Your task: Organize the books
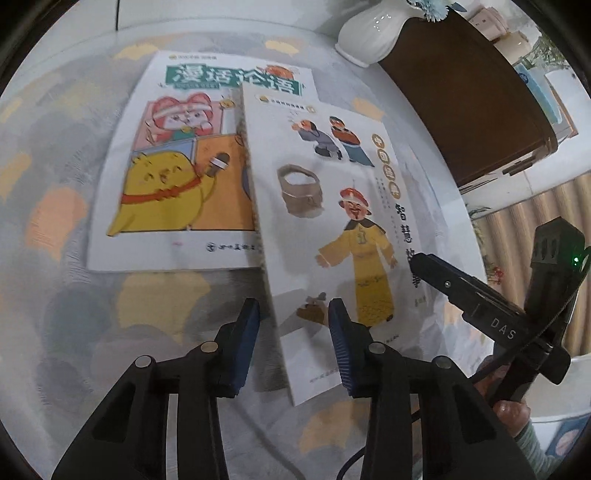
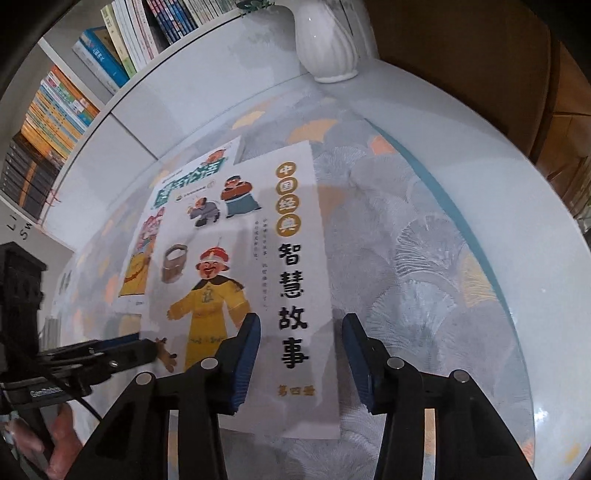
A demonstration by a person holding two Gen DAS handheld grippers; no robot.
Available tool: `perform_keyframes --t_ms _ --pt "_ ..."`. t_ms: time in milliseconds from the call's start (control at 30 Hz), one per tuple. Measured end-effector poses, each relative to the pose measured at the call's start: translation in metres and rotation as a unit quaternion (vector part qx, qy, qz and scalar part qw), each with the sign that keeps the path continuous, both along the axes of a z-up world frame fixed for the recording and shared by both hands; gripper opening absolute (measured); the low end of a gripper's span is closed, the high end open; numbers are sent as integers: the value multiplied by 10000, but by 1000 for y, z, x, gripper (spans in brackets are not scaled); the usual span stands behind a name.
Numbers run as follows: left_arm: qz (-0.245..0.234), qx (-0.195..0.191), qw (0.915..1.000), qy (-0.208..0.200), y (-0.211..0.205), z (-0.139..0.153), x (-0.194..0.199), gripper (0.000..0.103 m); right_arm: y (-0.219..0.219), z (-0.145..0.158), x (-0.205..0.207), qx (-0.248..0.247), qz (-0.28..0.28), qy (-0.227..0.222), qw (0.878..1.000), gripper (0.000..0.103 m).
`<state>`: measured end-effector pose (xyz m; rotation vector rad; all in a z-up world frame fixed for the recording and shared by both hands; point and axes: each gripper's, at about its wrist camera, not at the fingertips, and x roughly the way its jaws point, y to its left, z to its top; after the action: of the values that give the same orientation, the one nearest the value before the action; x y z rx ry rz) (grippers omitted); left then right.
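Note:
Two thin picture books lie overlapped on the patterned tablecloth (image 1: 55, 221). The upper book (image 1: 332, 206) (image 2: 236, 258) is white, with a man in a yellow robe on its cover. It covers the right side of the lower book (image 1: 177, 166) (image 2: 138, 266), which has a green title and a yellow chick. My left gripper (image 1: 294, 314) is open, its blue pads astride the upper book's left edge near the bottom corner. My right gripper (image 2: 301, 332) is open astride that book's right edge. Neither pair of pads presses on the cover. One right finger (image 1: 443, 280) shows over the book's right side.
A white ribbed vase (image 1: 373, 29) (image 2: 325, 37) stands at the far end of the table. Dark brown wooden furniture (image 1: 461, 103) sits beyond the table's rim (image 2: 517, 221). Shelves packed with upright books (image 2: 59, 110) line the wall at left. A hand (image 2: 59, 435) holds the left tool.

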<state>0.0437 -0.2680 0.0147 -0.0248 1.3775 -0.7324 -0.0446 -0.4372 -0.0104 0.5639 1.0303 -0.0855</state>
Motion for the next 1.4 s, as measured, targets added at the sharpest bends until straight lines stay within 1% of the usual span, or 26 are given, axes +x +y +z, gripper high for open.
perform_keyframes --t_ms 133,200,267,300,333,367,400,467,533,600,667,733,767,800,833,933,1000,1033,1067,1100,1133,1167,1233,1300,1333,1400 --pt "1 -253 9995 181 2 1 0 35 0 -1 0 147 28 -29 9999 46" --pt "47 -477 9983 319 9 3 2 35 -3 -2 -1 255 -18 -40 9997 46" --pt "102 -1054 9926 594 19 10 4 35 -6 -2 -4 387 -73 -44 9992 46" --pt "85 -1410 9866 812 24 12 5 35 -8 -3 -5 476 -84 -53 9988 46" --pt "75 -1616 9821 965 26 13 4 35 -9 -3 -6 614 -70 -70 9981 46" --pt "89 -1704 9801 1016 26 14 4 35 -10 -5 -8 828 -67 -92 9965 46" --pt "77 -1606 9820 988 23 12 3 35 -11 -7 -10 952 -81 -104 9954 46" --pt "126 -1333 9870 885 16 4 2 30 -11 -10 -13 1130 -117 -131 9934 46" --pt "232 -1187 9888 873 11 -4 3 8 -11 -10 -15 1171 -168 -121 9929 46" --pt "368 -1331 9854 993 12 -5 4 8 -11 -11 -17 1291 -177 -71 9914 46" --pt "449 -1671 9778 1179 16 -4 6 8 -15 -12 -21 1519 -210 -17 9882 46" --pt "520 -1998 9679 1431 20 -4 10 8 -19 -16 -29 1865 -265 -22 9821 49" --pt "565 -2154 9622 1569 23 -4 12 8 -22 -19 -33 2112 -319 -40 9769 55" --pt "598 -2307 9564 1687 24 -4 14 8 -24 -22 -38 2338 -377 -87 9715 57" --pt "620 -2392 9528 1761 25 -4 15 8 -25 -25 -43 2585 -437 -162 9649 60" --pt "757 -2727 9358 2102 29 -6 15 8 -27 -35 -46 3117 -569 -273 9481 61" --pt "785 -2831 9292 2241 33 -8 14 8 -25 -42 -42 3575 -583 -404 9312 61" --pt "799 -2866 9263 2312 34 -10 12 8 -23 -45 -38 3779 -563 -468 9230 61" --pt "806 -2858 9257 2344 36 -12 9 8 -21 -45 -36 3855 -568 -495 9196 53" --pt "808 -2804 9282 2310 38 -11 7 8 -18 -45 -35 3879 -572 -516 9185 44" --pt "796 -2729 9327 2218 40 -10 5 7 -14 -42 -33 3872 -550 -524 9189 39" --pt "775 -2669 9369 2120 44 -7 4 7 -9 -35 -32 3684 -531 -570 9264 36" --pt "715 -2568 9448 1908 53 1 1 7 1 -15 -31 3097 -318 -600 9484 33" --pt "631 -2515 9504 1720 63 12 -1 7 18 9 -32 2460 2 -592 9675 33" --pt "600 -2509 9522 1639 69 16 -2 7 26 19 -32 2207 129 -608 9734 33" --pt "558 -2504 9554 1463 83 29 -5 9 51 49 -32 1513 482 -684 9849 33"
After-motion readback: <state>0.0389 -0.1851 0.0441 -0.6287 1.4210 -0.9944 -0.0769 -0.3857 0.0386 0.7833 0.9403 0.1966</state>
